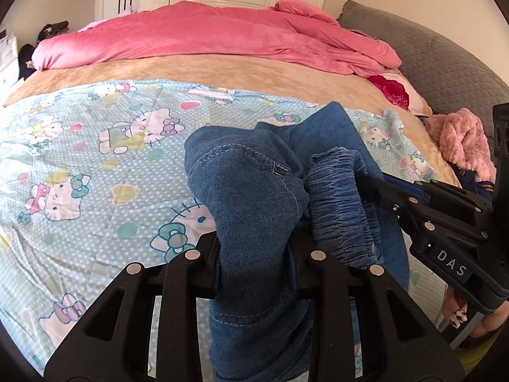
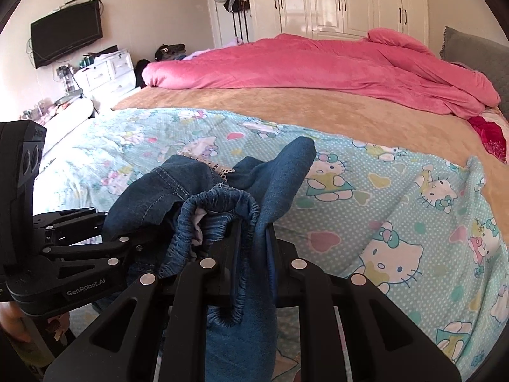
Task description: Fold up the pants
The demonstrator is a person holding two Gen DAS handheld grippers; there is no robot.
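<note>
Black fingers of the left gripper (image 1: 257,273) fill the bottom of its own view, clamped together on a thick bunch of the blue pants (image 1: 254,191), and the right gripper (image 2: 254,273) does the same in its view, pinching the gathered elastic waistband (image 2: 222,203) along with a flap of denim. Both grips sit close side by side near the top of the garment, which I take as a way to lift it off the bed and let the legs hang or spread before any fold is made; no fold looks finished yet, since the cloth is still a crumpled heap. The pants hang between the two tools, above the cartoon-cat bedsheet (image 1: 95,159), with their lower part dropping out of sight under the fingers. Behind lie a tan blanket (image 1: 222,70) and a rumpled pink duvet (image 1: 206,35). From the left camera I can see the right tool biting the waistband from the side, plus a fluffy pink garment (image 1: 461,140) at the bed's edge. Only the right camera shows a wall-mounted television (image 2: 66,35), a white dresser (image 2: 105,73), and a strip of lace (image 2: 219,167) peeking from the denim.
</note>
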